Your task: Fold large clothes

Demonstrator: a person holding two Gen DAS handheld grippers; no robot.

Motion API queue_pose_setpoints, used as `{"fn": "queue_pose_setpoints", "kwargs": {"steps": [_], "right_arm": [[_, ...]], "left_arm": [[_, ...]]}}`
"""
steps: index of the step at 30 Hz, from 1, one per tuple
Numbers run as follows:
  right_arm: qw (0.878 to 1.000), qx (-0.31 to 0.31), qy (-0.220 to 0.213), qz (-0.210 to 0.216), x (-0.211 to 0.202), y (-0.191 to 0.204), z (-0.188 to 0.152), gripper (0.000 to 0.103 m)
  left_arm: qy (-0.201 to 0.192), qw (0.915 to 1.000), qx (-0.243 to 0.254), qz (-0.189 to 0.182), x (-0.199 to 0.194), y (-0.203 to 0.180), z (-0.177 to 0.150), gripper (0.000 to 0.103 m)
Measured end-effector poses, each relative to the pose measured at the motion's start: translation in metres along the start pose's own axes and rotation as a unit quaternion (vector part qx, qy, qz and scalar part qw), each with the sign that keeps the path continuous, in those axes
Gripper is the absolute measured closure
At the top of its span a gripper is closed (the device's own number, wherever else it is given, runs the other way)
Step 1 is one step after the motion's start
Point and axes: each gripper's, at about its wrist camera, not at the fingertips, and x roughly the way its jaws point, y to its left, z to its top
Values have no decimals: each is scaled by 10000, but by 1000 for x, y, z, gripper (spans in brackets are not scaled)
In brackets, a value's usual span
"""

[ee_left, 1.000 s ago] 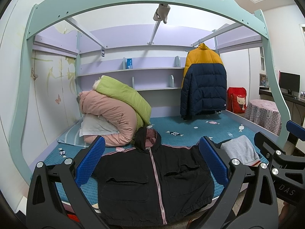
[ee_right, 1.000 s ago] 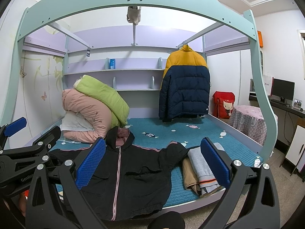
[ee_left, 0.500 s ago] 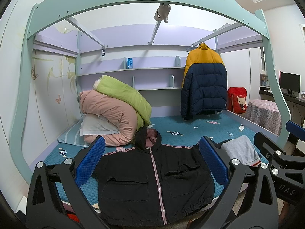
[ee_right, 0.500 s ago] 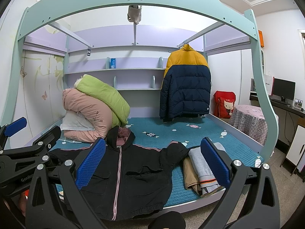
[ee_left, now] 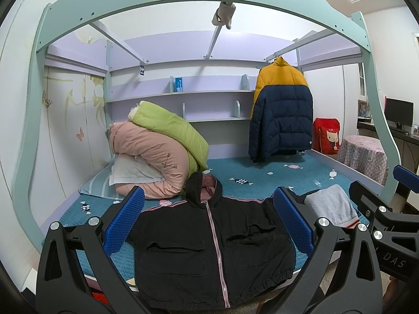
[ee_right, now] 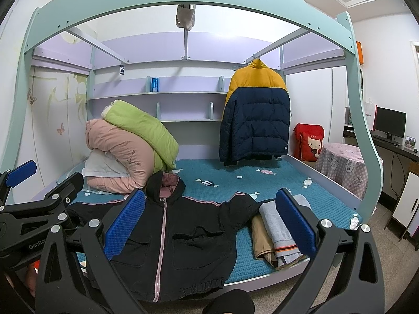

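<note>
Black hooded jacket [ee_left: 209,246] lies spread flat, zipped, sleeves out, at the near edge of the bed [ee_left: 288,175], no fold made yet; left gripper [ee_left: 208,225] and right gripper [ee_right: 209,225] hover over it, jaws apart, empty; whole fold remains.

Matt black cloth hooded jacket [ee_left: 209,246] on quilted teal cloth mattress cover [ee_left: 275,180]; glossy navy-yellow puffer coat [ee_left: 281,117]; gripper pads [ee_left: 123,225] knobbly blue rubber-like.
</note>
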Motion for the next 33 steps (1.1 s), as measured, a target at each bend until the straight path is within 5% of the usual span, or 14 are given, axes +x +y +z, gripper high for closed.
{"fn": "queue_pose_setpoints", "kwargs": {"steps": [13, 22, 28, 33], "right_arm": [[9989, -48, 453, 96, 42, 21, -15, 7], [9897, -206, 1331, 481, 126, 55, -44, 7], [9722, -456, 2119, 884, 203, 105, -76, 7], [9481, -608, 2754, 1471, 253, 158, -103, 7]], "left_arm": [[444, 9989, -120, 39, 43, 23, -25, 4], [1473, 9880, -372, 282, 127, 62, -69, 5], [2491, 9643, -723, 529, 196, 115, -123, 4], [3192, 9322, -1608, 578, 242, 188, -172, 5]]}}
